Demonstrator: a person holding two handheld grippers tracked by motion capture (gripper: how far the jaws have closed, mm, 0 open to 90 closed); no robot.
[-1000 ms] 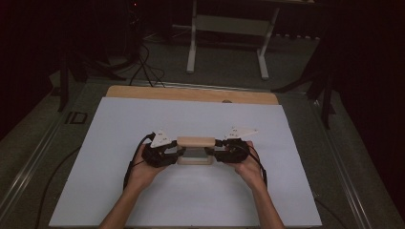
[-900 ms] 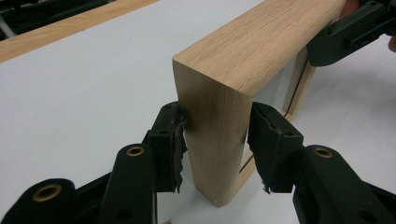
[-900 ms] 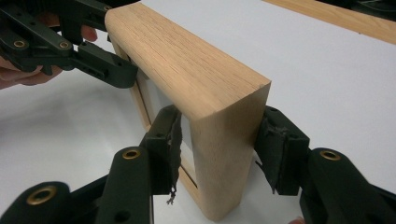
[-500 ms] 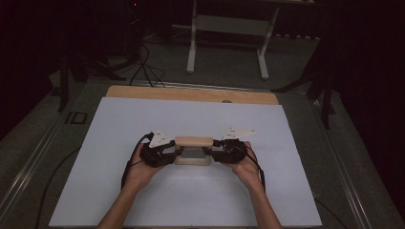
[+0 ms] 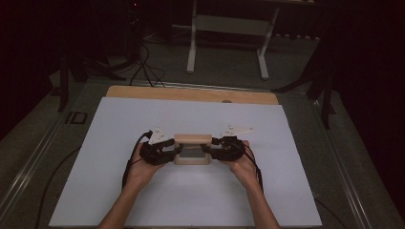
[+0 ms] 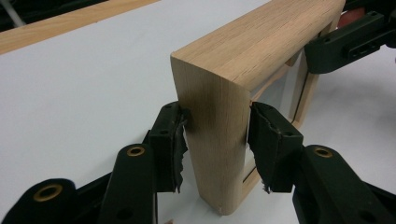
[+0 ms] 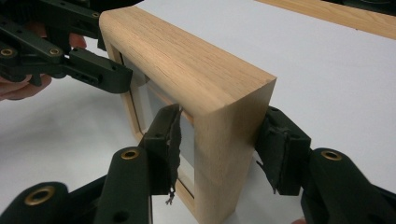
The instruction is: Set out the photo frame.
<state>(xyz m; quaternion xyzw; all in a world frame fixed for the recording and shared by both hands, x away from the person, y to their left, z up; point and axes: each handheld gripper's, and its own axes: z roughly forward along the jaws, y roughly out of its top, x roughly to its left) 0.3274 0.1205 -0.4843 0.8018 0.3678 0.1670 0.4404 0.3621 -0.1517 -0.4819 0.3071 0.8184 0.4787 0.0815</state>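
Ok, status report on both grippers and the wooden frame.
Left gripper clamped on wooden frame, right gripper on opposite end. Frame upright on white table. Nothing in the way.

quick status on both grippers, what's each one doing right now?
Left gripper: shut on one upright end of the light wooden picture frame.
Right gripper: shut on the frame's opposite end.

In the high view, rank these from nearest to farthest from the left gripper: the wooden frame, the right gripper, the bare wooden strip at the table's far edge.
1. wooden frame: clamped in the left gripper, just right of it.
2. right gripper: across the frame, on its other end.
3. wooden strip: along the table's far edge, well beyond both.
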